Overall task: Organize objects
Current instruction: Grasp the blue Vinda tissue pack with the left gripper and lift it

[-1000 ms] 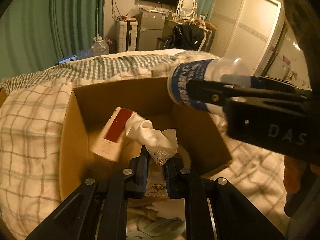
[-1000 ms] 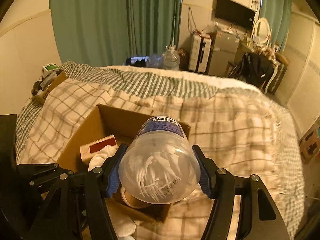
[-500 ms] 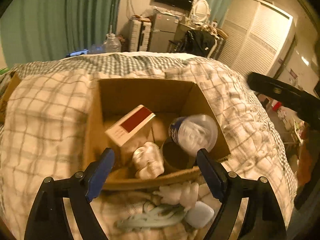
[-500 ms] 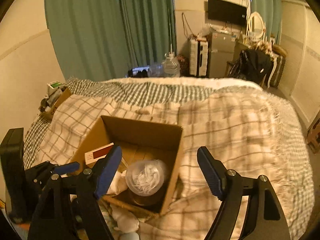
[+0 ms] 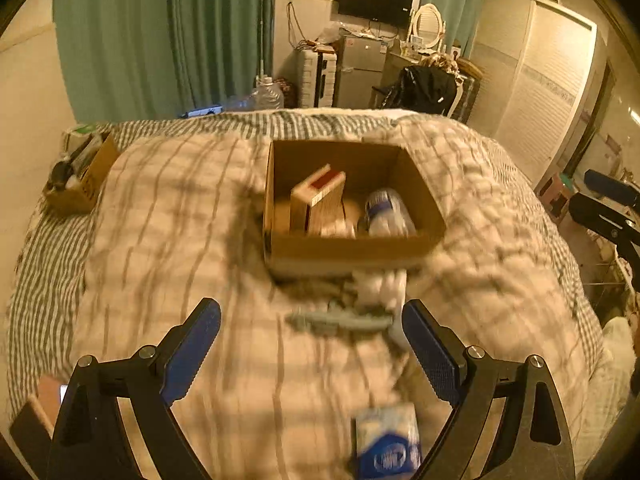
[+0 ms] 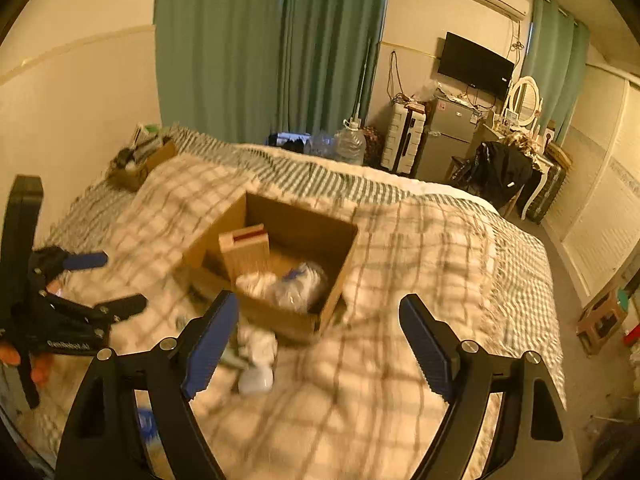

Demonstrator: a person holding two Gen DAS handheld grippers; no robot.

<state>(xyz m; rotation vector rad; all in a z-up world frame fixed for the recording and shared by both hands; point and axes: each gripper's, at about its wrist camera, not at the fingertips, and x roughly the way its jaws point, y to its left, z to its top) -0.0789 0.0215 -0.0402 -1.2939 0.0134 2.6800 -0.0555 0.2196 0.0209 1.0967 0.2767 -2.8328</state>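
An open cardboard box (image 5: 352, 246) (image 6: 288, 316) sits on the checked bedspread. Inside it lie a tan box with a red label (image 5: 320, 200) (image 6: 244, 248), a clear jar of cotton swabs (image 5: 386, 212) (image 6: 300, 284) and a white cloth (image 6: 254, 280). On the bed in front of the box lie a white bundle (image 5: 380, 286) (image 6: 258, 344), a grey-green item (image 5: 340, 320), a small white case (image 6: 256, 378) and a blue-white packet (image 5: 386, 444). My left gripper (image 5: 312, 352) is open and empty, back from the box. My right gripper (image 6: 320, 344) is open and empty.
A second small cardboard box (image 5: 80, 176) full of items sits at the bed's far left corner. A phone (image 5: 48, 392) lies at the near left. Beyond the bed are green curtains, a water jug (image 6: 350, 144), a suitcase and a fridge.
My left gripper let go of the white cloth and my right let go of the swab jar; both now lie in the box. Both grippers opened and pulled back from the box.
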